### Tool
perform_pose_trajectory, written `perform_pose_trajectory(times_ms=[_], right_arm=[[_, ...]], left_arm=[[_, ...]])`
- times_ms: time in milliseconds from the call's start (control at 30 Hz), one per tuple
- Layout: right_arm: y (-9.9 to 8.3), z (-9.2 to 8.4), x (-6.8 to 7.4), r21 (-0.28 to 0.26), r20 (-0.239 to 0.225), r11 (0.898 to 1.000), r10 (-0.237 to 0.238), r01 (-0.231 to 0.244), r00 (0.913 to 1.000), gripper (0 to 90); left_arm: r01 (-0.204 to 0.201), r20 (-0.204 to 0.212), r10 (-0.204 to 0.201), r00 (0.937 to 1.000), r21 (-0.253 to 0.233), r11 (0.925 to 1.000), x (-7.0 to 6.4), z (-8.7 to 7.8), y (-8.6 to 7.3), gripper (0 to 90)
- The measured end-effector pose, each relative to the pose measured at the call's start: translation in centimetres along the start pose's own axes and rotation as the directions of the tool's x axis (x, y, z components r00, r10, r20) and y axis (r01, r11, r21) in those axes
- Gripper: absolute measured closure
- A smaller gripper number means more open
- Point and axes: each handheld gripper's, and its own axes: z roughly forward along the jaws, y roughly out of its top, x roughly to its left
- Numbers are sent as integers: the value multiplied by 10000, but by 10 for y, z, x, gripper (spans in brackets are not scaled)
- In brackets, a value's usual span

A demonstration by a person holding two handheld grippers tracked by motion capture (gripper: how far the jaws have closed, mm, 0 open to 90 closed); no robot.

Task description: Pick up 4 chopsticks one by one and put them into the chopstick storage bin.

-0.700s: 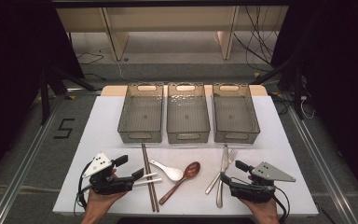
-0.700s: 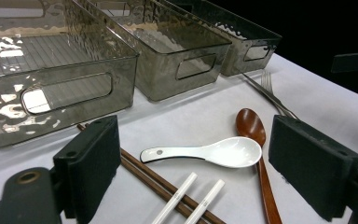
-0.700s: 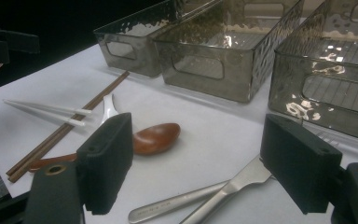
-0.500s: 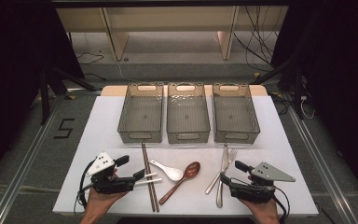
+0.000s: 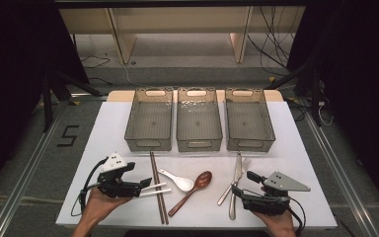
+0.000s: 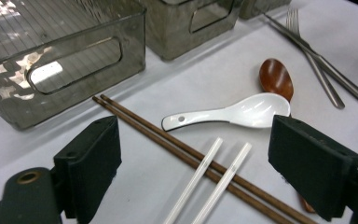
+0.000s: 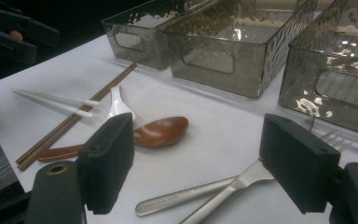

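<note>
White chopsticks [image 6: 213, 179] lie crossed over brown chopsticks [image 6: 177, 145] on the table's near side, framed by your left gripper [image 6: 193, 170], jaws released and empty. Your right gripper [image 7: 198, 170], also released, hovers over the knife [image 7: 223, 193]. Next: lower and pinch.

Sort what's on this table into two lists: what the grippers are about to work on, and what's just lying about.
In hand:
left gripper, open, over the white chopsticks
right gripper, open, by the metal knife and fork

Lying about for now:
brown chopsticks
white spoon
wooden spoon
three empty grey bins
</note>
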Motion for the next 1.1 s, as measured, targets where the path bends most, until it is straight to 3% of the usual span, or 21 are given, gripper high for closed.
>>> perform_pose_trajectory(times_ms=[200,400,500,567,667,767,800,833,933,1067,1100], right_arm=[[0,1,0,74,-93,10000,38,-37,9999,276],[1,3,2,185,-190,9998,-86,89,9998,277],[0,4,2,226,-243,9997,-70,76,9997,277],[0,4,2,282,-276,9996,-92,99,9996,277],[0,4,2,302,-288,9995,-100,109,9995,278],[0,5,1,347,-323,9994,-68,79,9995,277],[0,5,1,365,-335,9993,-67,79,9994,277],[0,5,1,380,-345,9992,-80,93,9994,277],[0,6,2,412,-400,9990,-129,146,9991,277],[-1,7,2,481,-440,9987,-125,146,9990,281],[-1,7,2,522,-435,9985,-150,173,9989,281]], left_arm=[[-445,-100,459,9989,1120,9927,13,0,12,171],[-989,-356,1109,9932,2461,9642,20,5,15,190],[-1304,-350,1511,9879,3398,9314,23,8,16,198],[-1363,-248,1573,9872,3795,9151,26,9,15,224],[-1439,-197,1701,9852,4434,8847,30,11,12,240],[-1515,-138,1795,9837,4754,8666,34,12,9,271],[-1655,-63,1951,9808,5033,8481,36,13,7,305],[-1655,-63,1951,9808,5033,8481,36,13,7,321],[-1750,97,1994,9799,5230,8342,36,14,5,371],[-2145,453,2304,9720,5712,7923,35,18,2,434],[-2141,538,2247,9729,5760,7889,35,20,1,451]])
